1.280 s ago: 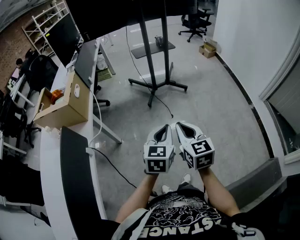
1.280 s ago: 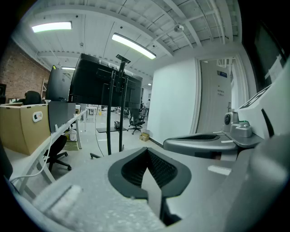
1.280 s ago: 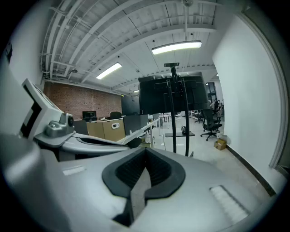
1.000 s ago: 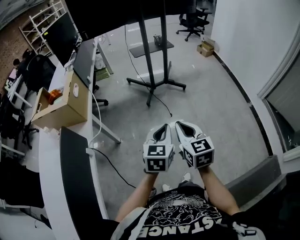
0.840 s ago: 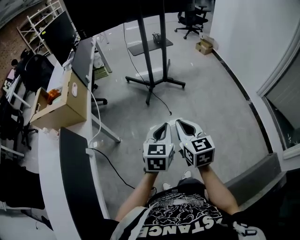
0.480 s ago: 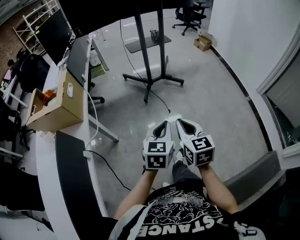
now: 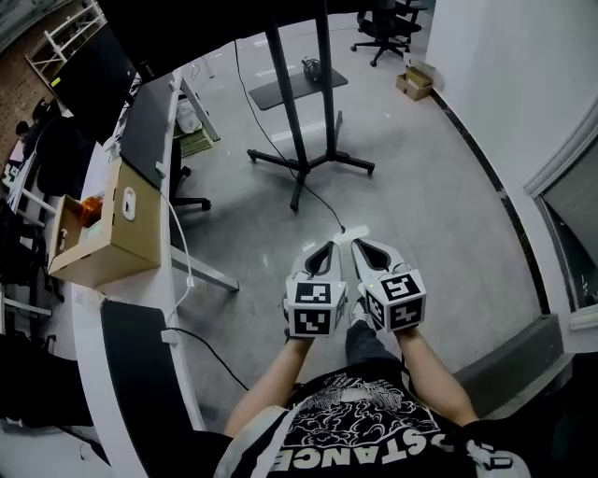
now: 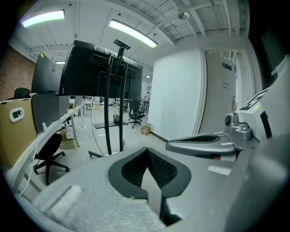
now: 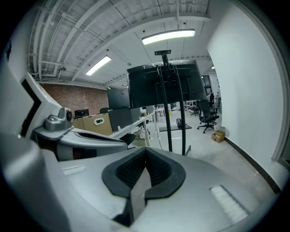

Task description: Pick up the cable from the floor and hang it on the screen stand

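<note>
The black screen stand [image 7: 297, 103] rises from a cross-shaped base [image 7: 308, 164] on the grey floor ahead, with the dark screen [image 7: 215, 23] on top. A thin black cable [image 7: 325, 206] trails from the base across the floor toward me and ends just beyond my gripper tips. My left gripper [image 7: 326, 250] and right gripper [image 7: 361, 248] are held side by side at waist height, both shut and empty. The left gripper view shows its shut jaws, the stand [image 8: 108, 129] and screen [image 8: 97, 72]. From the right gripper view I see the stand [image 9: 168, 127] and screen [image 9: 165, 84].
A white desk [image 7: 86, 308] runs along the left with a cardboard box [image 7: 98, 243] and a dark monitor [image 7: 149, 117]. An office chair [image 7: 179, 191] stands beside it. A white wall [image 7: 523, 84] lies to the right, with a small box [image 7: 418, 82] and a chair [image 7: 388, 42] at the back.
The view has shifted forward across the floor; the desk and box slid toward me and the cable end lies closer to the grippers. Both grippers stay shut, side by side.
</note>
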A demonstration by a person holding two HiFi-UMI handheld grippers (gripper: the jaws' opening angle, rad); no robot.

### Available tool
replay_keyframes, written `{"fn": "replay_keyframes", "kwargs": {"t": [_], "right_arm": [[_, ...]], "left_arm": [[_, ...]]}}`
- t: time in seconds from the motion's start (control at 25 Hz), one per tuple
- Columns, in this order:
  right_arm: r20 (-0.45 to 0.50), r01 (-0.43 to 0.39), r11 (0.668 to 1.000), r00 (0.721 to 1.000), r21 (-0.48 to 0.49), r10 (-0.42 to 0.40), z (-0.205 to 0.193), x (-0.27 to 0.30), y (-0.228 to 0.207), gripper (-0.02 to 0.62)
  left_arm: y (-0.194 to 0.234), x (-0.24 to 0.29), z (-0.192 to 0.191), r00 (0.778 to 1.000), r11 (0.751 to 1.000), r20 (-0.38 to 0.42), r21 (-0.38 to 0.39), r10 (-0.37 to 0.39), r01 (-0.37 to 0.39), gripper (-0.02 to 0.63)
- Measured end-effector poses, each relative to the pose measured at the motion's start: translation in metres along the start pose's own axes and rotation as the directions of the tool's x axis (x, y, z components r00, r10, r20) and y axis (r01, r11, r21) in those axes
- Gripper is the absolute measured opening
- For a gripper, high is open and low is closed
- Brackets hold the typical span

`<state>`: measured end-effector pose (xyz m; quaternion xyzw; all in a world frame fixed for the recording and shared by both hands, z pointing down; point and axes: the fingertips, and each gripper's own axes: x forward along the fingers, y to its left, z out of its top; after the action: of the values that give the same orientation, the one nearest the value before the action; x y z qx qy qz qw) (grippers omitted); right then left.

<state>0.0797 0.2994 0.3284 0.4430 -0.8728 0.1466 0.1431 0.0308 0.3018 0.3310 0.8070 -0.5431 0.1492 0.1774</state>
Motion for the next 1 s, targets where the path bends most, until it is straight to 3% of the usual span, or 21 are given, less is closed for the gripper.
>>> {"fn": "replay_keyframes", "kwargs": {"t": [0.28,0.56,1.0], "right_arm": [[-0.055,-0.039,0.999,0.998,0.008,0.039,0.010,0.057,-0.058,0.005],[-0.091,-0.067,0.997,0.993,0.029,0.069,0.016,0.103,-0.108,0.005],[-0.141,-0.120,0.993,0.983,0.013,0.121,0.012,0.142,-0.139,0.005]], "left_arm": [[0.014,0.074,0.024,1.000,0.998,-0.015,-0.061,-0.010,0.009,-0.006],[0.032,0.134,0.033,0.998,0.997,-0.063,-0.075,0.028,-0.033,-0.005],[0.047,0.181,0.036,0.993,0.993,-0.095,-0.088,0.072,-0.080,-0.005]]}}
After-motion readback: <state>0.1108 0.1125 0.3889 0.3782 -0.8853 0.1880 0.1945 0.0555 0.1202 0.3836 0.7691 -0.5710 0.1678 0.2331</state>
